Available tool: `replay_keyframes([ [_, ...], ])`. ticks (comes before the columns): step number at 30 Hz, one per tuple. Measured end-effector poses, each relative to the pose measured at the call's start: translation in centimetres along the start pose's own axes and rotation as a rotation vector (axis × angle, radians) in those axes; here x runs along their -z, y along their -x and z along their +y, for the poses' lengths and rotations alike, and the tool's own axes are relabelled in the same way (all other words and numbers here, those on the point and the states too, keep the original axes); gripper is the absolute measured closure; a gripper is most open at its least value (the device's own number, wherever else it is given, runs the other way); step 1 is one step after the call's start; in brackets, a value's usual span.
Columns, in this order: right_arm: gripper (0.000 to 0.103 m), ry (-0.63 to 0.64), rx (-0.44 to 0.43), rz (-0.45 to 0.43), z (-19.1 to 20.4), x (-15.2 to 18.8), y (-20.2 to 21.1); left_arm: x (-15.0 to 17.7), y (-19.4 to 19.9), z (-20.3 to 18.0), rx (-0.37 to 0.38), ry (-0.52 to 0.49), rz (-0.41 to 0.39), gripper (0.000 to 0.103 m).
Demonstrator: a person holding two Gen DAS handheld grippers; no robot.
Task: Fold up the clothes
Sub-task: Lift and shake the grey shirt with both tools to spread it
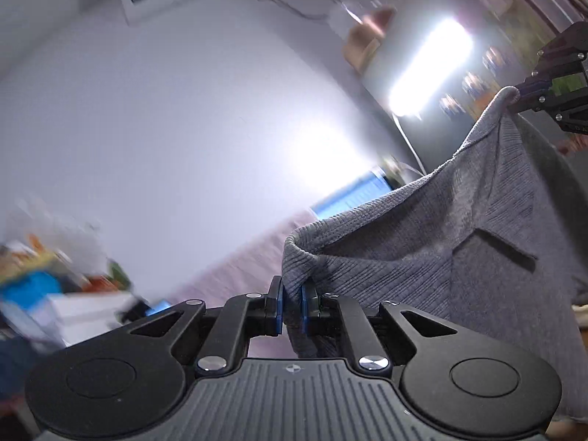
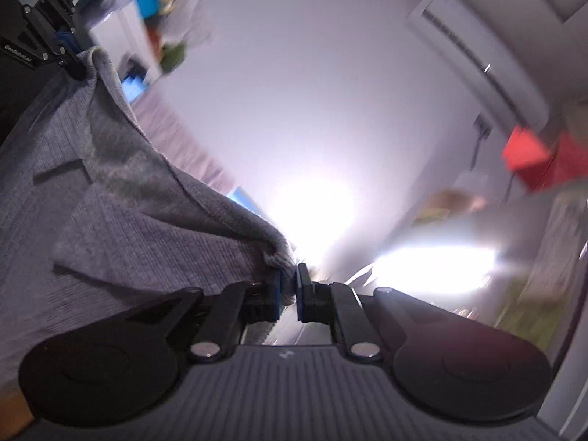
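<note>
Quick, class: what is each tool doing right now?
Left tool: shut on the grey garment.
Right tool: shut on the same garment.

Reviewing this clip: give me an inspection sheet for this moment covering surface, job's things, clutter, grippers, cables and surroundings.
Surface: pale mauve surface, blurred, below the garment.
Job's things: grey ribbed knit garment, lifted and spread between both grippers; a flap shows on its face.
Clutter: blurred colourful items on a white shelf.
Grippers: left gripper shut on one corner of the garment; right gripper shut on another corner.
Cables: thin white cable hanging below the bright light.
Surroundings: white wall, white air conditioner, bright strip light, red box.
</note>
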State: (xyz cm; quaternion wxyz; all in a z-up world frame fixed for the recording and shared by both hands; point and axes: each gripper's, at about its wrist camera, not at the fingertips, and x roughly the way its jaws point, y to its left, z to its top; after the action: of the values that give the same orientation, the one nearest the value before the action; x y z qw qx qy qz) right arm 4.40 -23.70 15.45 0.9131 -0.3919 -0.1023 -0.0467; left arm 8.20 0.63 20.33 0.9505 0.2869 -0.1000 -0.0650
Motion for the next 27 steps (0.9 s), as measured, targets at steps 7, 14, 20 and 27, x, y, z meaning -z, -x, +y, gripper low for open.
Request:
replay_keyframes([
  [7,0.094,0.040,0.064,-0.167,-4.1,-8.4,4.9,-6.8,6.6,6.0,-0.114,-0.050,-0.049,0.094],
  [14,0.094,0.027,0.019,-0.183,-5.0,-10.2,6.1,-7.3,7.4,7.0,-0.056,-0.070,0.040,0.094],
  [20,0.094,0.007,-0.109,-0.074,-1.2,-6.9,0.6,-0.5,0.9,3.1,0.088,-0.077,0.233,0.094],
  [27,0.094,0.028,-0.299,0.125,9.2,1.4,-8.6,14.2,-9.7,-4.5,0.268,-0.013,0.514,0.094],
])
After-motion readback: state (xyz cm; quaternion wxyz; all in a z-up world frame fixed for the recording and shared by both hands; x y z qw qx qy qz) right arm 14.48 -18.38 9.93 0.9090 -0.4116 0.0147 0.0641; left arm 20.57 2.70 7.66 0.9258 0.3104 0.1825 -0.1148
